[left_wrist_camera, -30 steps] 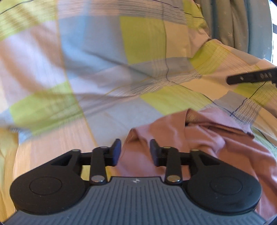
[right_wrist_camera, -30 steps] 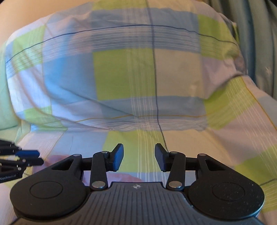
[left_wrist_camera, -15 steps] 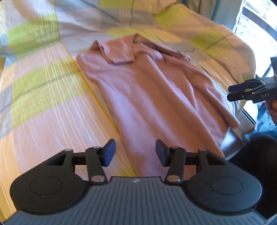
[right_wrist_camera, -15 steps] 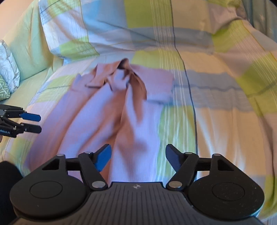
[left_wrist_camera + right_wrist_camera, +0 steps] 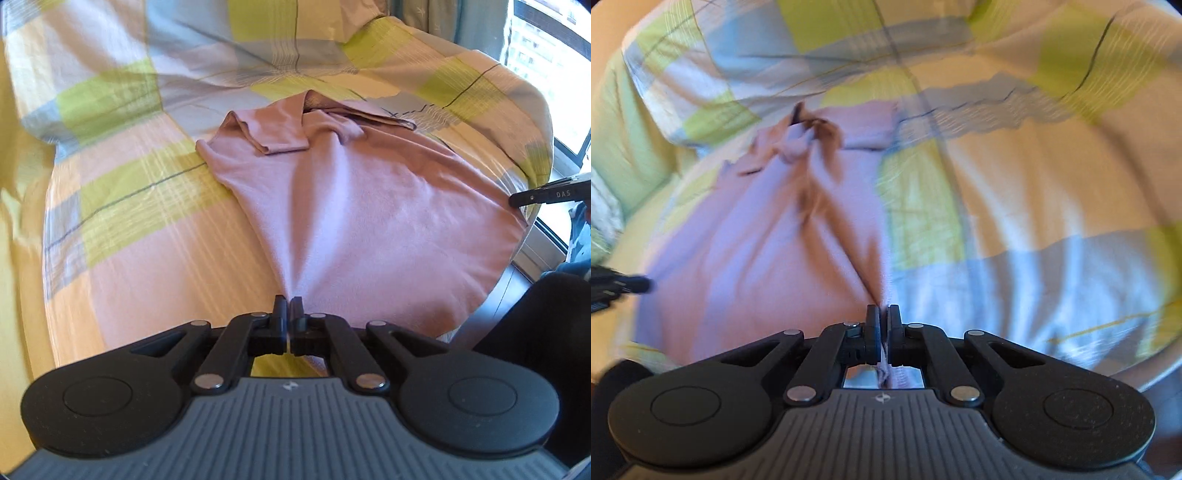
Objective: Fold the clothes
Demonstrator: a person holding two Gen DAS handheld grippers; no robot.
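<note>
A pink shirt [image 5: 362,199] lies lengthwise on a checked bedsheet [image 5: 122,192], its collar and folded sleeves at the far end. My left gripper [image 5: 288,301] is shut on the shirt's near hem corner, and the cloth pulls into a taut crease from the pads. In the right wrist view the same pink shirt [image 5: 757,236] spreads to the left. My right gripper [image 5: 883,310] is shut on the other hem corner, with fabric pinched between the pads. Each gripper's tip shows at the edge of the other's view: the right gripper [image 5: 546,194] and the left gripper [image 5: 620,286].
The bed's edge [image 5: 524,236] drops off on the right toward a window [image 5: 554,55] and floor. A checked pillow [image 5: 775,48] lies at the head of the bed. A green cushion [image 5: 617,147] sits at the left. A person's dark clothing [image 5: 535,317] is near the bed edge.
Both grippers came back from the pillow end to the shirt's near hem. Their jaws were open half a second ago and now are shut on the hem corners.
</note>
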